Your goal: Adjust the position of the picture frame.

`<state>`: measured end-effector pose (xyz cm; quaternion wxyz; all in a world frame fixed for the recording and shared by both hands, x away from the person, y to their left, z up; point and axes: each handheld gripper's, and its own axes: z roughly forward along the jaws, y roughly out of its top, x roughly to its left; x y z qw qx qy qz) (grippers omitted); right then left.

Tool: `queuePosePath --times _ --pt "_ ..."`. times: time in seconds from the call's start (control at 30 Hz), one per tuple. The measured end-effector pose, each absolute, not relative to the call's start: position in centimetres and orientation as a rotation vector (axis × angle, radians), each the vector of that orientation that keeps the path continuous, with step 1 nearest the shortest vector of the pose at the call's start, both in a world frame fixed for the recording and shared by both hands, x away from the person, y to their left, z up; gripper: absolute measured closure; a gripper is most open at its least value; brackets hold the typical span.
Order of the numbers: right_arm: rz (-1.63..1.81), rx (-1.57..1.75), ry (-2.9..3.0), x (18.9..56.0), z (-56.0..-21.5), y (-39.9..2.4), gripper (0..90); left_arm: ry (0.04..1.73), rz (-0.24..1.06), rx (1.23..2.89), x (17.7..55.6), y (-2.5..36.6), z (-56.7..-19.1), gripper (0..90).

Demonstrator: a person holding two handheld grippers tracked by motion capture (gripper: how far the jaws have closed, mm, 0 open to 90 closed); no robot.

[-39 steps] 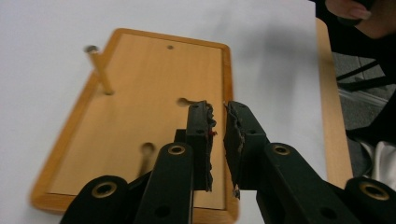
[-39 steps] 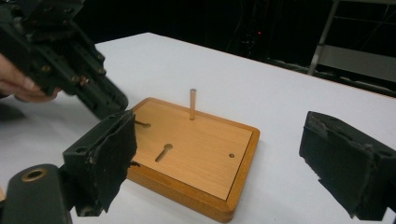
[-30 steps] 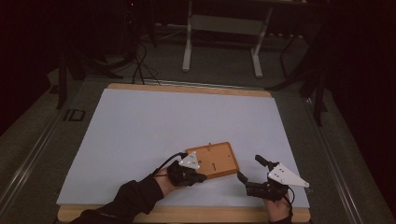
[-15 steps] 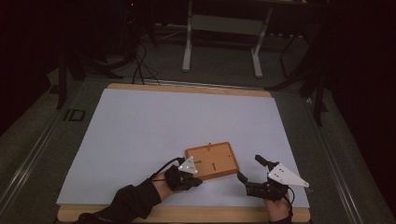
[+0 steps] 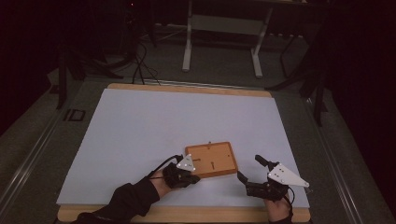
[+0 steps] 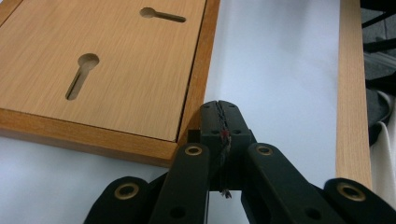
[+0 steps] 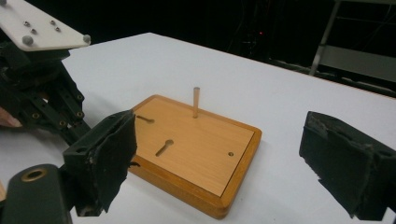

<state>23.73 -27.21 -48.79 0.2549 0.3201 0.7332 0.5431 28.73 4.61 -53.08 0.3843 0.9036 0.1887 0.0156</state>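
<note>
A flat wooden board (image 5: 211, 160) lies on a white sheet (image 5: 177, 126) that covers most of the worktop (image 5: 187, 88). The board sits near the person's edge, a bit right of the middle. It has a raised rim, two keyhole-shaped slots (image 6: 81, 74) cut in its top and a thin wooden peg (image 7: 196, 101) standing up near its far edge. The left claw (image 5: 183, 173) is pressed shut with nothing between its tips, and it rests right at the board's near left corner, touching or almost touching the rim. In the left gripper view the closed tips (image 6: 220, 116) sit just beside the board's corner. The right claw (image 5: 249, 173) stands wide open and holds nothing; it is near the board's right side, a little apart from it. The worktop's pale wood shows as a strip along the far and near edges. Around it the room is dark, with a grey floor, black cables (image 5: 140, 65) and a grey metal stand (image 5: 224, 42) far behind.
</note>
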Motion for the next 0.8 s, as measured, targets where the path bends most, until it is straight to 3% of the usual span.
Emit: queuePosePath --times 0.8 --pt "1.478 0.867 1.994 23.7 -48.8 -27.1 10.6 0.572 0.081 2.288 30.3 6.4 -53.1 90.0"
